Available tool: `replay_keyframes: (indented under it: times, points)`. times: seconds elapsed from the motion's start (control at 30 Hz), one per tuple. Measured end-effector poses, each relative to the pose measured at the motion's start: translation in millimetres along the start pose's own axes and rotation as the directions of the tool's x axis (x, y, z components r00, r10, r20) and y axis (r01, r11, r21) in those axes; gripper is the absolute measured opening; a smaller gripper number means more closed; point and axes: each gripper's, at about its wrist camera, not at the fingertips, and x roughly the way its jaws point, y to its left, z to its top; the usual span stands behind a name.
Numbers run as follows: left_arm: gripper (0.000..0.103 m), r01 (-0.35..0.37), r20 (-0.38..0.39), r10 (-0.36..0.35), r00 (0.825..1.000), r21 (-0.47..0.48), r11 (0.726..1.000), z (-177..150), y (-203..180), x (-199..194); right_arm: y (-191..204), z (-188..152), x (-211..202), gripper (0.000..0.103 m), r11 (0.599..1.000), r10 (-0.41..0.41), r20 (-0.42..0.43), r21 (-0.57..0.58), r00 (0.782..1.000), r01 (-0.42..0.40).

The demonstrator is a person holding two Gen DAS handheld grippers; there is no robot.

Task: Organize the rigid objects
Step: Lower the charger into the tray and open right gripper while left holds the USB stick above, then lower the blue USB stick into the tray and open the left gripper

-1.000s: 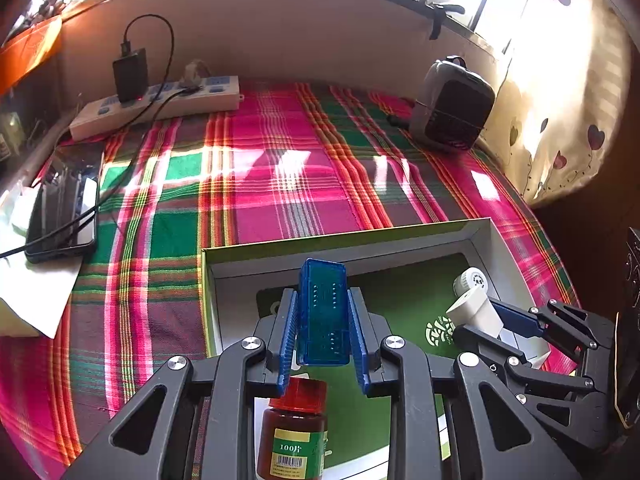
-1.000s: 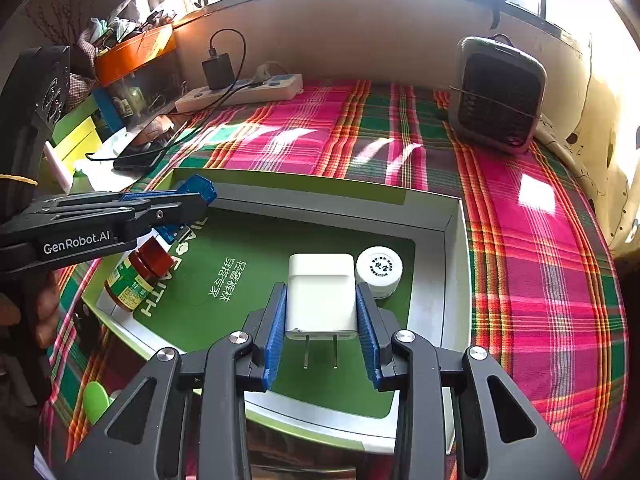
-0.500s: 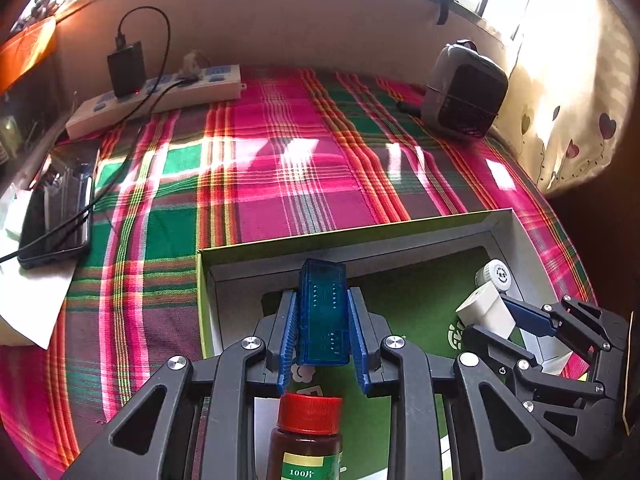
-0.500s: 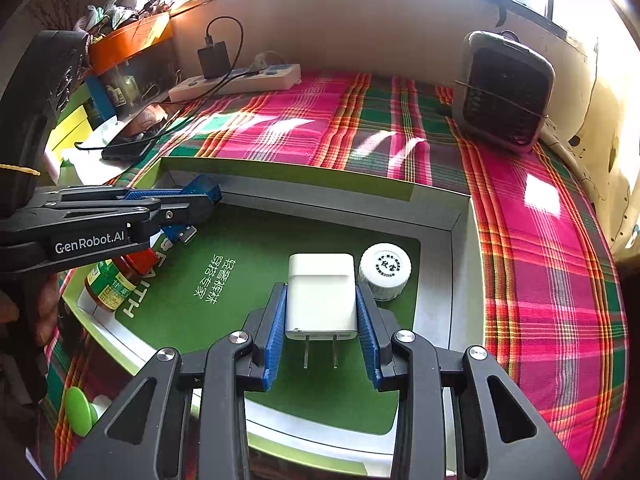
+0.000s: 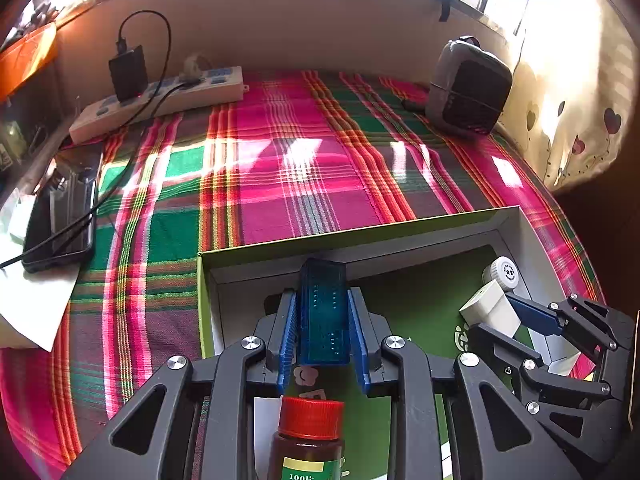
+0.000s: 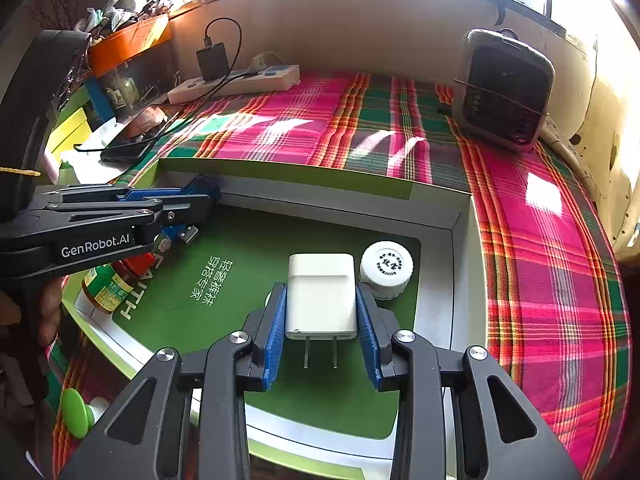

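Left wrist view shows the left claw clenched on a blue USB stick, held over the near left part of the green-lined box on the plaid surface. Right claw grips a white charger plug by its flat sides, prongs toward the camera, just beside a white cap. Both items look light, stiff and smooth; flat faces suit the pads. Both claws point steeply downward.
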Motion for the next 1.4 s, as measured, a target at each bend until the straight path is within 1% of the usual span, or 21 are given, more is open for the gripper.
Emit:
replay_keyframes:
  times: [0.33,0.43,0.5,0.7,0.8,0.93,1.07,1.13,1.2,1.4]
  points:
    - [0.025,0.003,0.002,-0.003,1.0,-0.011,1.0,-0.6,1.1,-0.9,-0.9,-0.4,-0.9,0.035,1.0,0.004,0.005,0.012,1.0,-0.004]
    - [0.027,0.001,0.003,-0.001,1.0,-0.015,1.0,-2.1,1.7,-2.8,-1.4,-0.9,-1.2,0.035,1.0,0.008,0.008,0.02,1.0,-0.008]
    - [0.03,0.001,0.008,-0.001,1.0,-0.019,1.0,-3.0,1.9,-4.5,-1.8,-1.0,-2.2,0.035,1.0,0.01,0.012,0.025,1.0,-0.011]
    - [0.032,0.0,0.007,0.0,1.0,-0.03,1.0,-7.0,2.5,-10.1,-0.1,-1.6,-9.5,0.036,1.0,0.005,0.037,0.028,0.999,-0.006]
    - [0.034,-0.004,0.015,0.005,1.0,-0.032,0.999,-10.5,2.9,-17.1,-0.2,-3.0,-13.8,0.041,0.999,0.005,0.045,0.032,0.999,-0.006]
    - [0.034,-0.006,0.041,0.008,0.999,-0.033,0.999,-14.6,2.9,-31.1,1.2,-5.6,-21.1,0.042,0.999,0.004,0.055,0.032,0.998,-0.006]
    - [0.035,-0.013,0.08,0.016,0.997,-0.034,0.999,-22.6,1.9,-50.0,4.3,-9.0,-31.5,0.042,1.0,-0.02,0.076,0.022,0.997,0.018]
    - [0.035,-0.017,0.093,0.021,0.995,-0.036,0.999,-29.2,1.1,-58.8,5.8,-11.3,-38.7,0.042,0.999,-0.047,0.096,0.026,0.994,0.045]
    - [0.035,-0.025,0.101,0.028,0.995,-0.03,0.999,-36.5,-0.8,-66.6,7.5,-13.6,-46.2,0.042,0.997,-0.082,0.116,0.023,0.99,0.08]
    - [0.036,-0.037,0.128,0.042,0.991,-0.039,0.999,-59.4,-2.9,-87.9,10.1,-20.7,-71.6,0.042,0.991,-0.137,0.181,0.035,0.974,0.133]
